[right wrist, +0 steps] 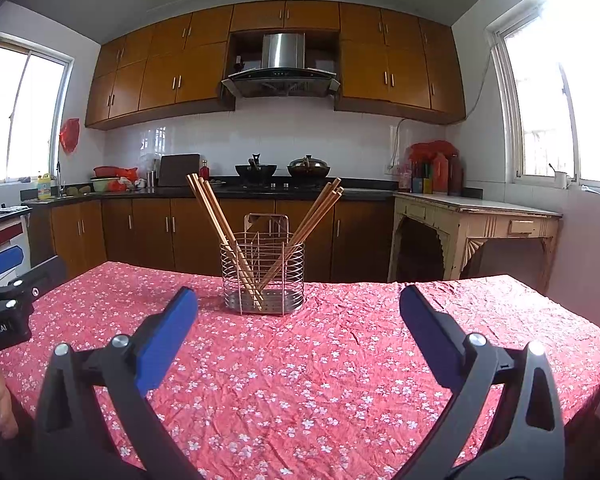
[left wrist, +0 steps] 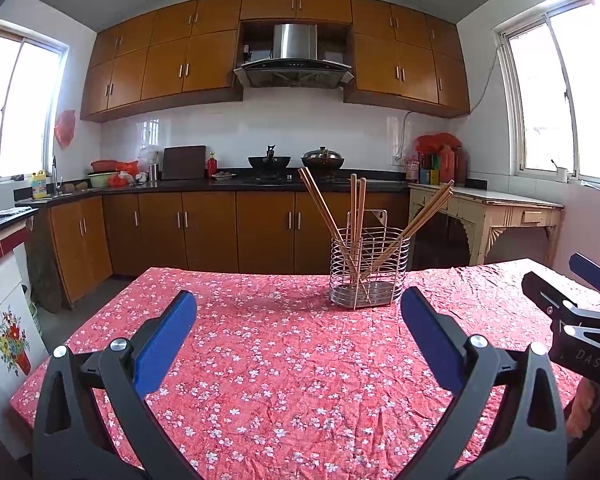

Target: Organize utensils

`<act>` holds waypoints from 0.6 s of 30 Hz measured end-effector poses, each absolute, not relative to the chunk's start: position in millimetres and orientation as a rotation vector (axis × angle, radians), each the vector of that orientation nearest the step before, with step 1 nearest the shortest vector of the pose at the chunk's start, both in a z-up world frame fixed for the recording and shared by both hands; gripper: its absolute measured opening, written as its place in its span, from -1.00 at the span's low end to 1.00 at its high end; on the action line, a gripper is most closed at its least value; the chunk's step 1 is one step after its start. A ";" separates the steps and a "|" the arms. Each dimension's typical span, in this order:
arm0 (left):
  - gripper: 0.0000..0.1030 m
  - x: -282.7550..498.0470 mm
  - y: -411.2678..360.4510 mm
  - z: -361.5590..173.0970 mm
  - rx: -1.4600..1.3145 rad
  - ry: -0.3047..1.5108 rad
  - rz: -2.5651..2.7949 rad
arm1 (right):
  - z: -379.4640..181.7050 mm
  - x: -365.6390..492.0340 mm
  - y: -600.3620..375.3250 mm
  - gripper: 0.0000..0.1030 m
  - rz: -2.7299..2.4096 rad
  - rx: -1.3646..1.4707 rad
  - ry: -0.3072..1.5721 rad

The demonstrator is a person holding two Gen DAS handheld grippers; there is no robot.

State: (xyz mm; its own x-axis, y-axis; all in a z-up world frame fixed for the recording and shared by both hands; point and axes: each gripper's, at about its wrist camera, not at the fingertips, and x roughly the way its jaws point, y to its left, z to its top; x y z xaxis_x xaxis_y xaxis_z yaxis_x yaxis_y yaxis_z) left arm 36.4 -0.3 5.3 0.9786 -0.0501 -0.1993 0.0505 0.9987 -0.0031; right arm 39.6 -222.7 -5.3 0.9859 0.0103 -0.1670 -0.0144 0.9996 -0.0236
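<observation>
On the far half of the table, a round wire-metal utensil holder with a solid steel base (right wrist: pixel 262 276) stood upright, and long wooden chopsticks (right wrist: pixel 220 224) leaned in it, fanned into groups toward either side. No loose utensil showed anywhere on the wrinkled red tablecloth printed with small white flowers (right wrist: pixel 320 380), so the sorting looked finished or nearly so.

The left gripper (left wrist: pixel 298 334) hovered over the near cloth with its blue-padded fingers wide apart and nothing between them; the holder sat ahead and a little to its right. The right gripper (right wrist: pixel 298 334) was likewise spread and empty, with the holder ahead and slightly to its left. Each tool showed at the edge of the other's view, both well short of the holder.

If any tidying remained, it would likely be gathering the splayed sticks into one compartment. Doing that well would call for pinching a stick high on its shaft, lifting it straight up to clear the wire rim, and steadying the light holder with the other tool so it did not tip.
</observation>
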 end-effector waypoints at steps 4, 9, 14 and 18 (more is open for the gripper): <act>0.96 36.0 -1.8 4.2 0.011 0.199 -0.046 | -5.7 40.5 -223.2 0.92 0.014 -0.021 0.174; 0.96 36.6 -4.0 4.1 0.010 0.201 -0.047 | -6.3 41.2 -224.3 0.92 0.015 -0.020 0.177; 0.96 36.9 -4.5 3.9 0.004 0.202 -0.050 | -6.1 41.2 -224.2 0.92 0.015 -0.020 0.176; 0.96 36.9 -5.5 3.8 -0.001 0.202 -0.053 | -6.2 41.5 -225.1 0.92 0.015 -0.020 0.176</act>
